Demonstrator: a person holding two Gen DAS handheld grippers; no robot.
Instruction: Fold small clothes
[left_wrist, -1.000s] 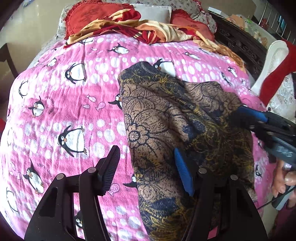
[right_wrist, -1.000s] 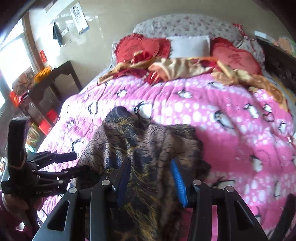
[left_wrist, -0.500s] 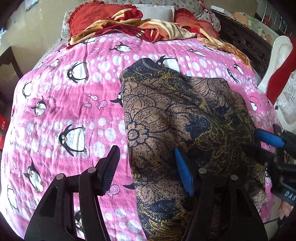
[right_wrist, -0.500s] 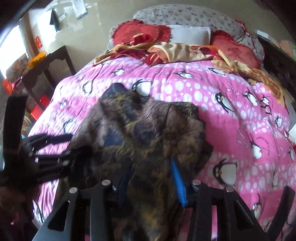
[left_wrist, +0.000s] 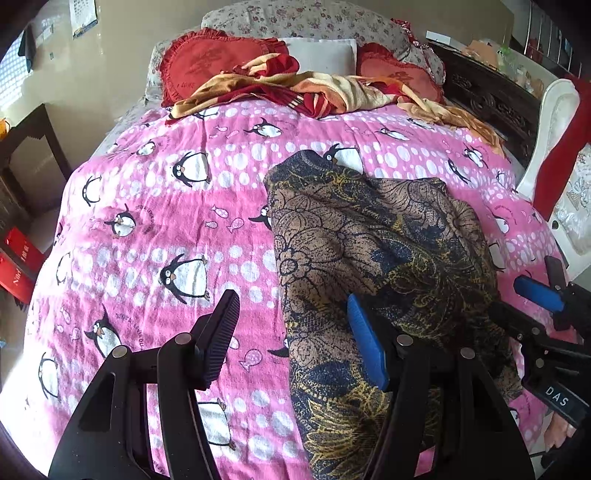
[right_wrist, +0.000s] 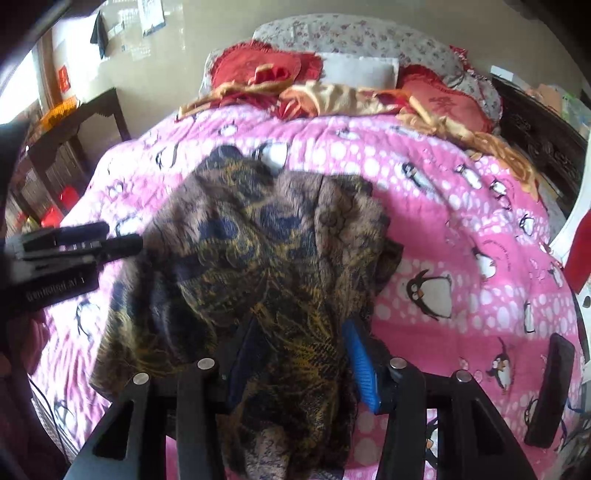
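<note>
Left wrist view shows one brown patterned garment (left_wrist: 373, 251) near the bed's (left_wrist: 147, 229) front edge, left gripper (left_wrist: 295, 343) apart over its edge; right wrist view shows right gripper (right_wrist: 301, 365) opening, garment between its fingers.

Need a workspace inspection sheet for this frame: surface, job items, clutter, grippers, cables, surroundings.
Surface: bed under a pink penguin quilt, wrinkled.
Job's things: one brown and navy floral garment, rumpled, lying on the quilt's near right part; not neatly folded.
Clutter: red and yellow cloth heaped at the head end; red cushions and a white pillow behind it.
Grippers: left gripper open, nothing gripped, one finger over the quilt, the other over the garment. Right gripper straddles a garment fold, jaws opening.
Cables: a thin dark cord at the near left edge in the right wrist view.
Surroundings: dark side table left, carved dark furniture right, papers on the wall.
</note>
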